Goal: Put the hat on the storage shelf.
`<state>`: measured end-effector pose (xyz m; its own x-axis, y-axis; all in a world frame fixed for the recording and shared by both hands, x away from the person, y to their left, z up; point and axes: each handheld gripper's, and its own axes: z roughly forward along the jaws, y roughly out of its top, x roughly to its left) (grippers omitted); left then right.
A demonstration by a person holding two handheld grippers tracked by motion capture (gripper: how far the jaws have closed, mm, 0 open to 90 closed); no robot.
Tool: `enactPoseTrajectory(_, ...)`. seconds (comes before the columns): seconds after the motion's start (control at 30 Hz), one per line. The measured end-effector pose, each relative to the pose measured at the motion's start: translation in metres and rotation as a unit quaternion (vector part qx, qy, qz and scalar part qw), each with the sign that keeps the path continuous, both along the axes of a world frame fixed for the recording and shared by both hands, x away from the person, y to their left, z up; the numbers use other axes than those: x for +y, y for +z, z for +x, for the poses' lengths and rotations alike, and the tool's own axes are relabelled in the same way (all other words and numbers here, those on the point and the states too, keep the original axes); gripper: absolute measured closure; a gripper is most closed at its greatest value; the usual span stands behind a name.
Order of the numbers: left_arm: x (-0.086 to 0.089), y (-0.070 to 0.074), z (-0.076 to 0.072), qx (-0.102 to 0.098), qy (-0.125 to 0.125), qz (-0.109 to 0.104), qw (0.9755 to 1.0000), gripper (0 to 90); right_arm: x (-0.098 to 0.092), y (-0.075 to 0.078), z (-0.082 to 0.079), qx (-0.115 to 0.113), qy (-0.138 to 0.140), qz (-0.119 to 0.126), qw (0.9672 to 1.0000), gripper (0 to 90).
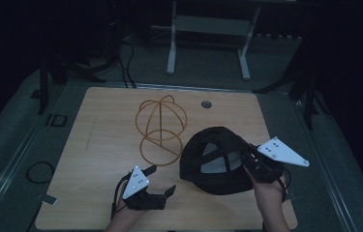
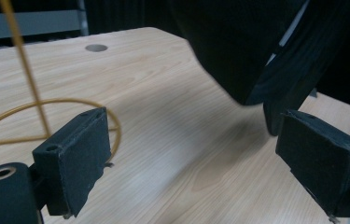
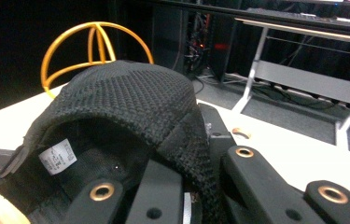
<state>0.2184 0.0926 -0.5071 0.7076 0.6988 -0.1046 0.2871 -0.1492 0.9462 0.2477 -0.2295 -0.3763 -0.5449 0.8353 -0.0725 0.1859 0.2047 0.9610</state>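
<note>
High view: right tongs (image 1: pixel 247 162) clamp cap (image 1: pixel 213 159) near table (image 1: pixel 97 145) edge; left tongs (image 1: pixel 162 181) gape.

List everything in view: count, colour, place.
cap: one, black, right half of the table, white label inside, rim clamped by the right hand-held gripper
wire stand: one, golden, dome-shaped, table centre, left of the cap
table: one, light wood, with a round hole near the far edge
metal frame: one, white, on the floor beyond the table
cables: several, black, floor at far left
left hand-held gripper: one, black, near edge, jaws open, empty
right hand-held gripper: one, black, shut on the cap
</note>
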Motion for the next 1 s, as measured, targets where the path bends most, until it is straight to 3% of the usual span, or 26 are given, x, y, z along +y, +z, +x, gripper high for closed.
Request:
enactPoseTrajectory(0.2,-0.015,0.011,0.003,-0.004,-0.026,-0.008,0.9996,13.6,0.008,0.001,-0.005,-0.002,0.019,0.002,0.9998,88.1)
enactPoseTrajectory(0.33,-0.020,0.014,0.009,-0.002,-0.026,-0.009,0.9996,16.6,0.013,-0.001,-0.009,0.002,0.036,0.002,0.9993,88.1)
enactPoseTrajectory(0.47,-0.018,0.014,0.012,-0.012,-0.022,-0.014,0.9996,29.7,0.016,-0.003,-0.013,0.004,0.049,0.000,0.9988,88.1)
enactPoseTrajectory(0.63,-0.015,0.018,0.014,-0.023,0.000,-0.034,0.9992,46.6,0.015,-0.006,-0.016,0.007,0.057,-0.004,0.9984,88.1)
enactPoseTrajectory(0.83,-0.014,0.025,0.015,-0.026,0.007,-0.041,0.9988,68.4,0.014,-0.010,-0.020,0.007,0.053,-0.010,0.9985,88.1)
enactPoseTrajectory(0.87,-0.014,0.029,0.015,-0.025,0.008,-0.055,0.9981,71.3,0.013,-0.010,-0.021,0.007,0.052,-0.011,0.9985,88.1)
enactPoseTrajectory(1.0,-0.015,0.036,0.014,-0.032,0.023,-0.059,0.9975,84.7,0.012,-0.010,-0.022,0.007,0.053,-0.011,0.9985,88.1)
